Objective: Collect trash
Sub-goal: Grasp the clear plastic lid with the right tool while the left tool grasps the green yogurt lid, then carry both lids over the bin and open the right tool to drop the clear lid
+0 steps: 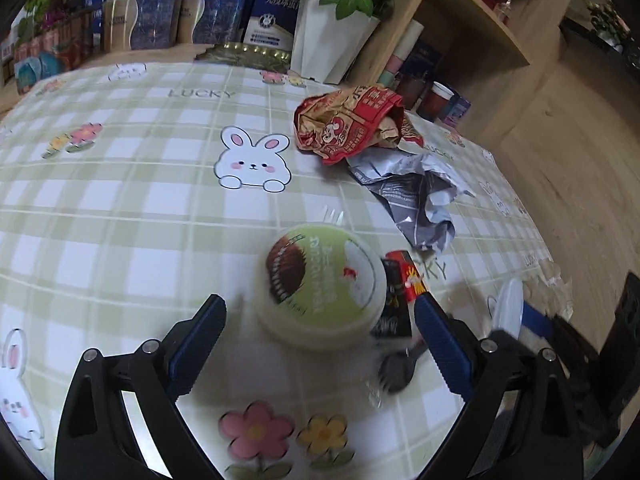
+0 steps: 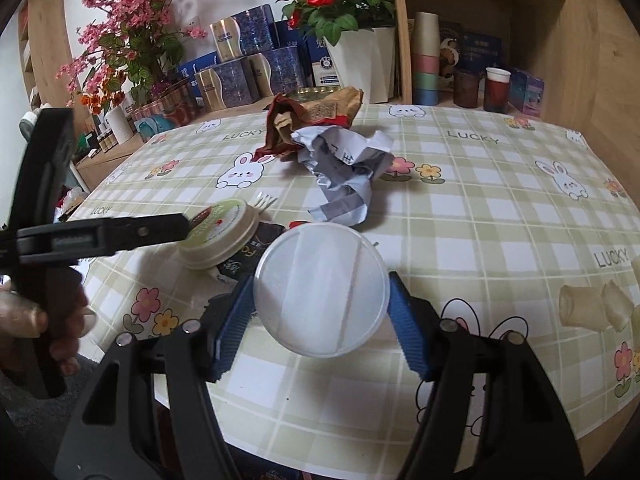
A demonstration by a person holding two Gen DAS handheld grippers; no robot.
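My right gripper [image 2: 320,280] is shut on a round translucent plastic lid [image 2: 320,304], held tilted just above the near table edge. That lid shows edge-on in the left wrist view [image 1: 510,308]. My left gripper [image 1: 318,304] is open, with a green-lidded round tub [image 1: 324,284] lying between its fingertips; the pads do not touch it. A black and red wrapper [image 1: 396,300] lies against the tub's right side, with a black plastic fork [image 1: 396,368] beside it. A crumpled red-brown bag [image 1: 348,120] and a crumpled grey bag [image 1: 416,192] lie further back.
A white pot of red roses [image 2: 360,60], blue boxes [image 2: 240,76] and a shelf with cups [image 2: 424,64] line the far side. Crumpled clear plastic [image 2: 592,308] sits at the right edge. A clear fork [image 2: 266,200] lies behind the tub. A hand [image 2: 32,320] holds the left gripper.
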